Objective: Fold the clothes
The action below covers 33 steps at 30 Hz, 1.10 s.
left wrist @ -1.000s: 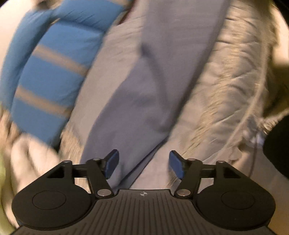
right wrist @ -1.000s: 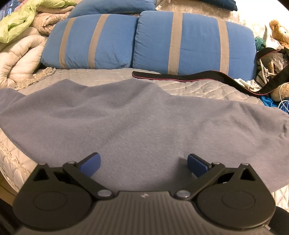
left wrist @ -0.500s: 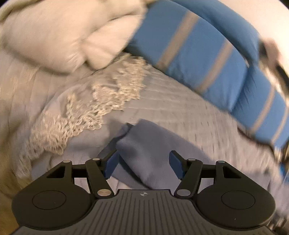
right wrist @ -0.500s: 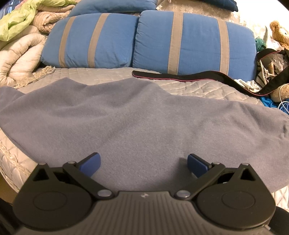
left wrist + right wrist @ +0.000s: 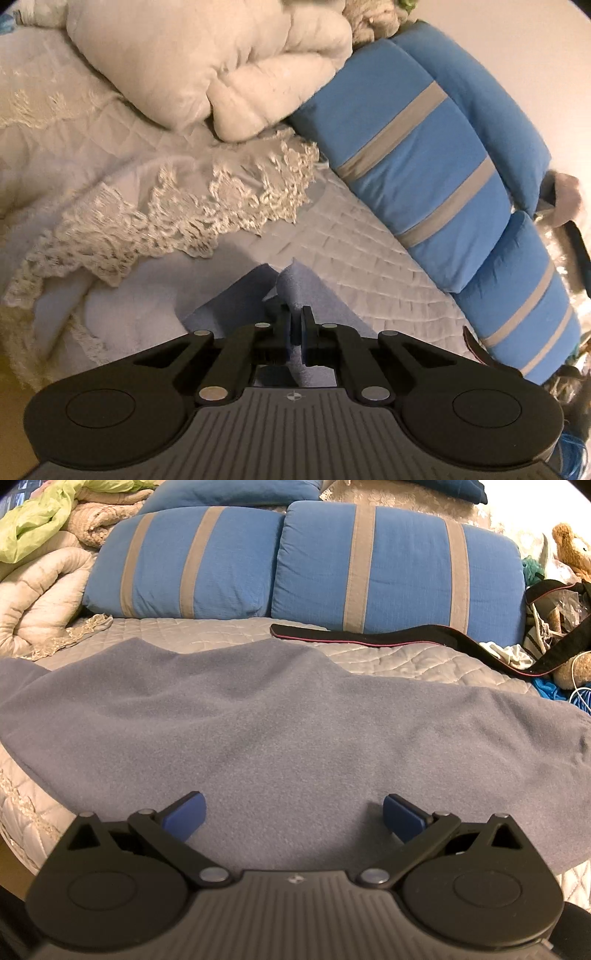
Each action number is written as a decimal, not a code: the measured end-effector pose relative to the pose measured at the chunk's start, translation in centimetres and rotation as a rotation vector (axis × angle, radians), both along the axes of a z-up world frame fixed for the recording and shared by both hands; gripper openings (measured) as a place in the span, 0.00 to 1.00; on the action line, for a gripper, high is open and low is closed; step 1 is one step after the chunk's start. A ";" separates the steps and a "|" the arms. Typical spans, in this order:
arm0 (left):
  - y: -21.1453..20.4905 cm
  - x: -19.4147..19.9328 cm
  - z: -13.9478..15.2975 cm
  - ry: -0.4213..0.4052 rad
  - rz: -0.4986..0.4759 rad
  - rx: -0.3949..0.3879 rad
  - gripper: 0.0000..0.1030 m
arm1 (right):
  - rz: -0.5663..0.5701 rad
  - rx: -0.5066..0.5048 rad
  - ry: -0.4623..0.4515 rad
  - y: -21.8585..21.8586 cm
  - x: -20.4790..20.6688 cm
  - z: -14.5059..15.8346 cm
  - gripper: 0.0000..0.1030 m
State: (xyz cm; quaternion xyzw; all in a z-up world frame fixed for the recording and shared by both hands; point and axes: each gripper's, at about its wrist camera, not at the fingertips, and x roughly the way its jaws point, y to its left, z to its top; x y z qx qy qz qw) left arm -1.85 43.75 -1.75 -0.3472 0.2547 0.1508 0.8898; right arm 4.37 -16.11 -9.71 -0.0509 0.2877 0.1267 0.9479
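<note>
A grey-blue fleece garment (image 5: 295, 723) lies spread across the quilted bed (image 5: 406, 657) in the right wrist view. My right gripper (image 5: 293, 812) is open and empty, hovering just over the garment's near edge. In the left wrist view my left gripper (image 5: 296, 325) is shut on a corner of the same garment (image 5: 295, 288), with the cloth pinched between its pads and lifted a little off the quilt (image 5: 369, 266).
Two blue pillows with grey stripes (image 5: 295, 561) line the back of the bed. A black strap (image 5: 369, 637) lies in front of them. A rolled cream duvet (image 5: 207, 62) and lace-edged cover (image 5: 184, 206) sit at the left. Toys and clutter (image 5: 561, 590) fill the right.
My left gripper swung to the garment's corner and closed on it. The right gripper has stayed open over the near edge.
</note>
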 end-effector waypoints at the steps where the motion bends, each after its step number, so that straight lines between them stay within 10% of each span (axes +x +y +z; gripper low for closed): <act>1: -0.1 -0.3 0.3 0.003 0.006 0.012 0.04 | 0.001 0.000 0.000 0.0 0.0 0.0 0.99; 9: 0.8 0.5 -1.4 0.122 0.035 -0.005 0.09 | 0.001 -0.004 0.000 0.0 0.0 -0.1 0.99; 13: 1.4 0.6 -2.4 0.141 0.063 -0.036 0.30 | 0.001 -0.005 0.000 0.1 0.0 -0.1 0.99; 17: 2.0 -0.2 -3.3 0.090 0.114 -0.100 0.51 | 0.000 -0.006 0.000 0.2 0.1 -0.1 0.99; 23: 3.0 -1.2 -4.5 0.000 0.178 -0.199 0.54 | -0.001 -0.007 -0.001 0.2 0.0 -0.1 0.99; 28: 3.2 -1.2 -5.3 -0.086 0.201 -0.276 0.51 | -0.001 -0.007 -0.002 0.2 0.0 -0.1 0.99; 31: 2.9 -0.6 -5.1 -0.077 0.186 -0.268 0.06 | -0.001 -0.008 -0.001 0.3 0.0 -0.2 0.99; 33: 2.2 -0.2 -4.0 -0.065 0.159 -0.195 0.06 | -0.001 -0.007 -0.001 0.2 0.1 -0.2 0.99</act>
